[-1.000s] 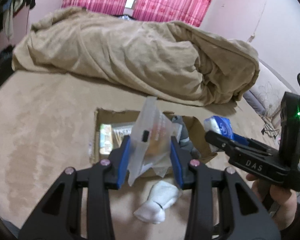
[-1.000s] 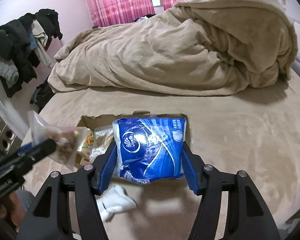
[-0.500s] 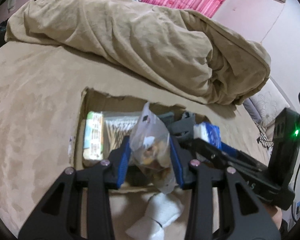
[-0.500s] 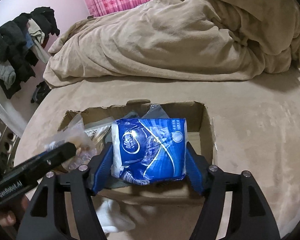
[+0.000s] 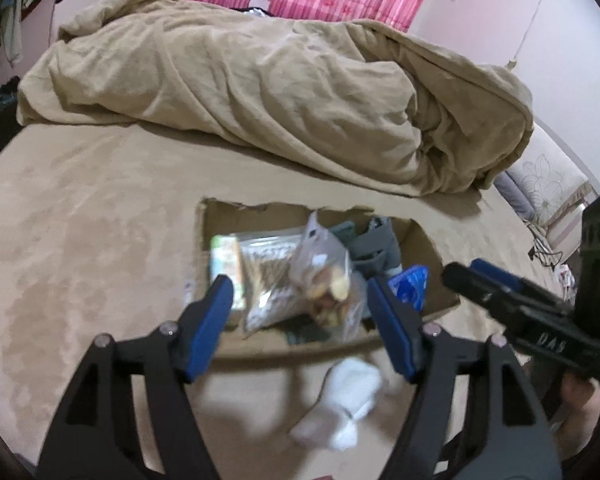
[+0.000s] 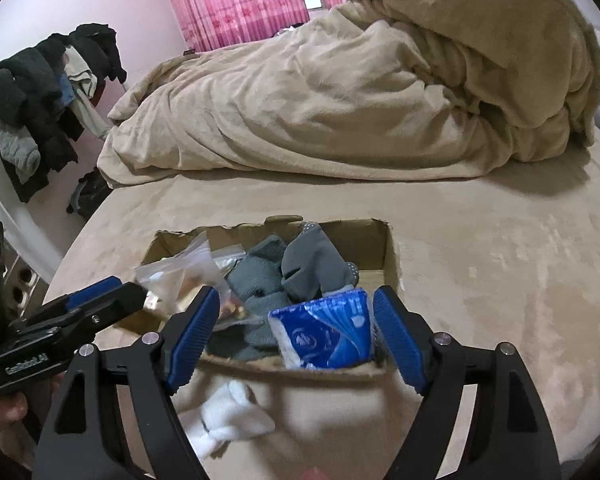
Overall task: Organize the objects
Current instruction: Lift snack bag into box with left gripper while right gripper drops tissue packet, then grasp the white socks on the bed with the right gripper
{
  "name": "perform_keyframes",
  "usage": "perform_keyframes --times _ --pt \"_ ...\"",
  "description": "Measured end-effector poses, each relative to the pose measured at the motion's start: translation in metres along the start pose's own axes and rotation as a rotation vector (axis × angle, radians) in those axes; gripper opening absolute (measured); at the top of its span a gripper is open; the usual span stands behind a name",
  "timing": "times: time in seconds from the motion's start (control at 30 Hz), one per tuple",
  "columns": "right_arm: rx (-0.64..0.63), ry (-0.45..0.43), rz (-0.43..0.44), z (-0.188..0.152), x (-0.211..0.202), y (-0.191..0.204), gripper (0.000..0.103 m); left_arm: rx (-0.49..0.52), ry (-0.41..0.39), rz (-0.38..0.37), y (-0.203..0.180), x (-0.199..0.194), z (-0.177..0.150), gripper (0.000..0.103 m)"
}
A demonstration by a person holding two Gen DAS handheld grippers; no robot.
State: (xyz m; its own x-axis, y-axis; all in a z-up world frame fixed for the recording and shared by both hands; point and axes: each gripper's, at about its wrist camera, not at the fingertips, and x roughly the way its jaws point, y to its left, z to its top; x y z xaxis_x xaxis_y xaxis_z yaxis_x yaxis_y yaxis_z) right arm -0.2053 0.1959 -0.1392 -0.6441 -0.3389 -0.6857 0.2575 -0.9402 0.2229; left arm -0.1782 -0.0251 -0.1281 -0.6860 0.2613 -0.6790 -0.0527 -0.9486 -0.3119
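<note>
Tissue pack (image 6: 326, 334) between right tool (image 6: 296, 334) fingers.

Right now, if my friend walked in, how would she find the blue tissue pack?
Look on the tan bed for the open cardboard box in front of the heaped blanket. The tissue pack lies in the box's near right corner, beside grey socks. It is the only shiny blue thing with white printing there.

We see the brown cardboard box (image 6: 380, 248) crowded with items; bare tan bedspread (image 6: 500, 300) right, seemingly passable.
</note>
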Motion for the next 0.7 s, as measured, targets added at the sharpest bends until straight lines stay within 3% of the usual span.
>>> perform_keyframes --times 0.2,0.47,0.7 --pt "-0.029 -0.019 -0.027 -0.009 -0.04 0.008 0.082 0.055 -0.064 0.049 -0.005 -0.055 -0.012 0.078" --pt "-0.065 -0.04 -0.016 -0.016 -0.087 0.026 0.082 0.008 -0.073 0.059 0.0 -0.113 -0.028 0.079" --pt "-0.109 -0.02 -0.016 -0.028 -0.102 0.047 0.082 -0.014 -0.045 0.069 0.006 -0.131 -0.046 0.079"
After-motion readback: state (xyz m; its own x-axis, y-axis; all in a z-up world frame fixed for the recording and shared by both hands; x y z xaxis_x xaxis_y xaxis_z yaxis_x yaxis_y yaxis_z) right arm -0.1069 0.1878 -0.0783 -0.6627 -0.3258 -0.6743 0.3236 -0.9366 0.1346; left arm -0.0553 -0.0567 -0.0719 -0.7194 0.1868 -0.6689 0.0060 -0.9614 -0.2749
